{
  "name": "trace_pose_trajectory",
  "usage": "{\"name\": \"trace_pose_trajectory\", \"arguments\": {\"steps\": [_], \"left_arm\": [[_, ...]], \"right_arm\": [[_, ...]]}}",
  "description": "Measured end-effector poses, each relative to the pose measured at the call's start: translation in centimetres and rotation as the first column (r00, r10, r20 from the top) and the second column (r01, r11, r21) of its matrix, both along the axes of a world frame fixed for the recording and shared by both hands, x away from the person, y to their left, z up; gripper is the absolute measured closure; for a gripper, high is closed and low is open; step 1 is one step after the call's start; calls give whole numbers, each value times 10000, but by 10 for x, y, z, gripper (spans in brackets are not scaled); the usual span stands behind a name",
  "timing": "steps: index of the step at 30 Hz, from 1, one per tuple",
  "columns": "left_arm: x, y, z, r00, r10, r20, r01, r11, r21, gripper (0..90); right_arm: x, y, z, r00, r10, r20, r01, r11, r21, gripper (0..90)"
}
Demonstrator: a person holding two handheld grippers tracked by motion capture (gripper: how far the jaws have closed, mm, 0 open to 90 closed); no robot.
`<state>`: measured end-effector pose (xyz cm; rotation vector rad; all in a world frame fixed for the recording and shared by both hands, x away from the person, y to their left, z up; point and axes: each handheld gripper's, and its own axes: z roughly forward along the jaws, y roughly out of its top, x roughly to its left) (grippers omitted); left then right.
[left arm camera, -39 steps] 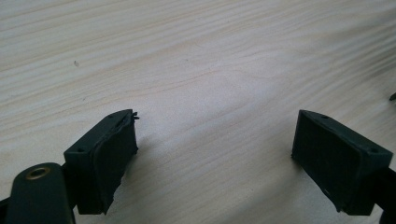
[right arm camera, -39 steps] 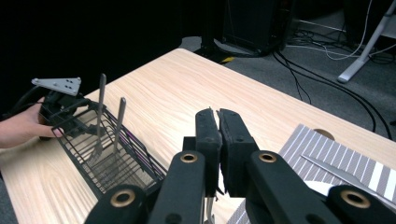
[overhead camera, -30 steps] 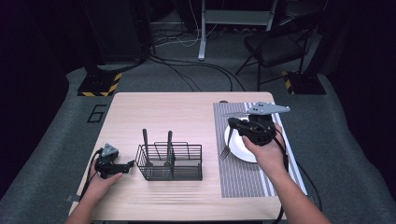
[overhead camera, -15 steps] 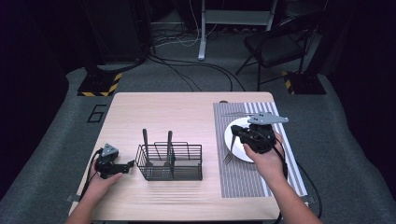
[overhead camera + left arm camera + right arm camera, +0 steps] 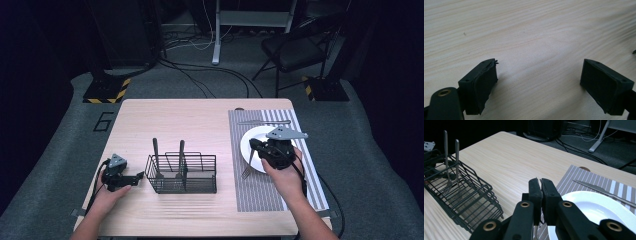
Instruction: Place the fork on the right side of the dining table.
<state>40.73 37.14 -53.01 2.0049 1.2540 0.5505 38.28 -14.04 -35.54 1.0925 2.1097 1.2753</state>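
fork (image 5: pixel 247 167): slanted along the left rim of the plate, tines toward the near edge of the striped mat, handle end running up into the right gripper's jaws
right gripper (image 5: pixel 255 146): low over the plate's left edge; fingers pressed together, pinching what looks like the thin handle of the fork; no gap between the pads in the right gripper view (image 5: pixel 539 181)
step in hand: most likely laying the fork down on the mat, left of the plate
next move: calls for lowering until the fork lies flat on the mat, clear of the rim, then spreading the jaws and lifting straight off so it does not drag
plate (image 5: pixel 248 137): white, bare, centred on the mat
placemat (image 5: pixel 260 195): grey and white stripes, right part of the table
knife (image 5: pixel 263 121): flat on the mat beyond the plate, apart from it
wire basket (image 5: pixel 200 175): black, mid table; two metal utensils standing upright at its left end (image 5: pixel 155 157), otherwise bare
left gripper (image 5: pixel 137 177): resting on the table just left of the basket, fingers spread wide, nothing between them (image 5: pixel 539 82)
table (image 5: pixel 190 125): light wood
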Motion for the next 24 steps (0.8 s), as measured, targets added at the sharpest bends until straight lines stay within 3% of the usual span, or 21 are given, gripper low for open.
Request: {"name": "trace_pose_trajectory", "arguments": {"steps": [24], "left_arm": [[0,0,0,10000,-1,1,1,10000,3,137]], "right_arm": [[-4,-12,-21,9979,-602,-229,608,9978,254,868]]}}
